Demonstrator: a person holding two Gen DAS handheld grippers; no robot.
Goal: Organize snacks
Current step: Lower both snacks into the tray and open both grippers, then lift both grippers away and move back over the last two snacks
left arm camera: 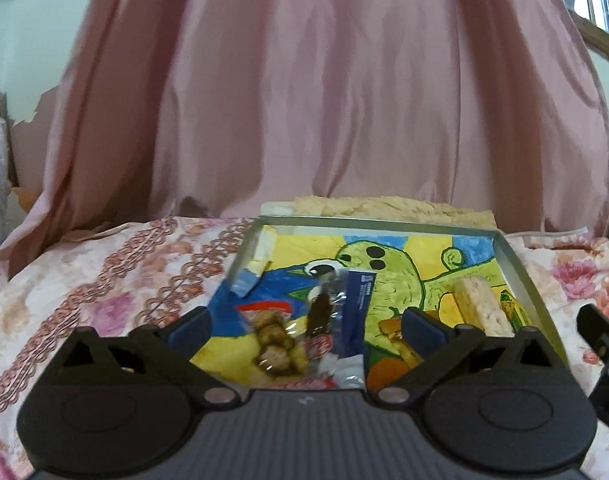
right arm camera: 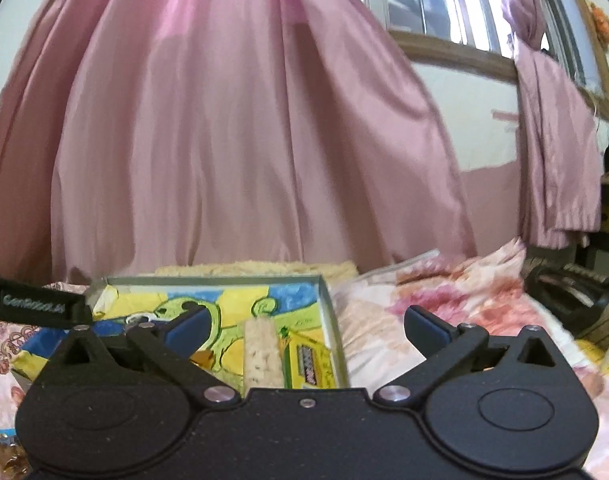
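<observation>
Inside shallow metal tray, crinkly clear-wrapped snacks, pale rice bar.

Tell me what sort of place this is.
Probably a bedroom: the snack tray sits on a floral bedspread, with long pink curtains hanging behind it beside a barred window.

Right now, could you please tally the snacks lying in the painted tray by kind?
Clear packets of brown snack pieces: 1
Blue wrappers with a dark bar: 1
Pale puffed-rice bars: 1
Yellow-green printed packets: 1
Orange-brown snacks, partly hidden: 1
Total: 5
</observation>
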